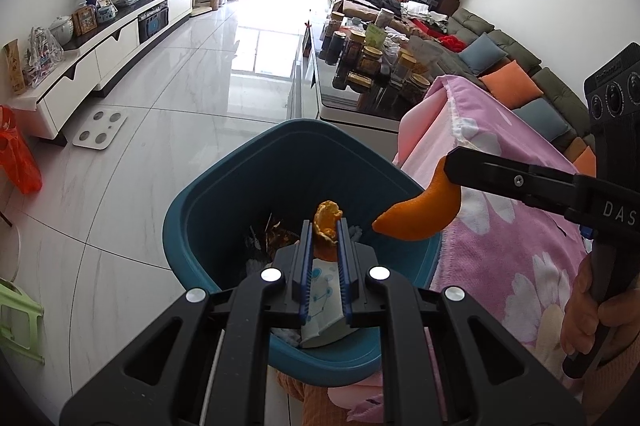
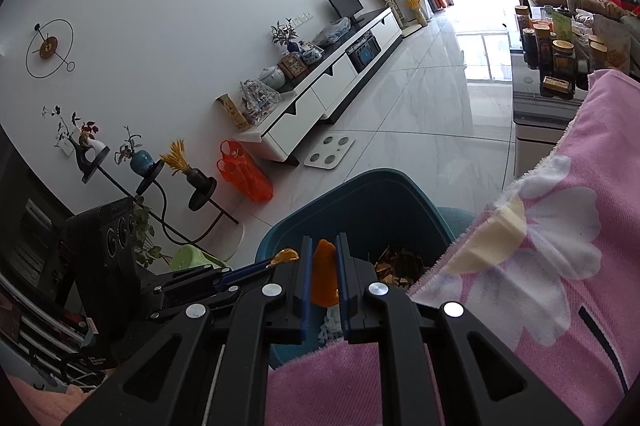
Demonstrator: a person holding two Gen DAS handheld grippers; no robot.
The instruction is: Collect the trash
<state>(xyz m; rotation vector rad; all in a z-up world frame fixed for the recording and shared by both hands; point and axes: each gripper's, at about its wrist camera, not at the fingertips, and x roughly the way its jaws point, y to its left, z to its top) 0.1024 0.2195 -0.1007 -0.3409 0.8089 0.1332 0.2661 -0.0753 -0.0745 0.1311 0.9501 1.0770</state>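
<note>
A teal trash bin [image 1: 224, 186] stands on the floor below both grippers and holds wrappers, paper and dry scraps. Over its opening, my left gripper [image 1: 324, 226] is shut on a small curled piece of orange peel [image 1: 327, 218]. My right gripper [image 1: 450, 166] comes in from the right, shut on a larger orange peel [image 1: 416, 222] that hangs over the bin's right rim. In the right wrist view that gripper [image 2: 324, 242] pinches the larger peel [image 2: 324, 278] above the bin [image 2: 380, 182]. The left gripper [image 2: 272, 262] with its small peel [image 2: 286, 256] is just to the left.
A pink flowered blanket [image 1: 500, 226] drapes beside the bin on the right. A person's hand [image 1: 588, 310] holds the right gripper's handle. Behind stands a glass table with jars [image 1: 372, 66]. On the floor lie a white scale [image 1: 100, 128], an orange bag [image 1: 18, 162] and a green stool [image 1: 16, 318].
</note>
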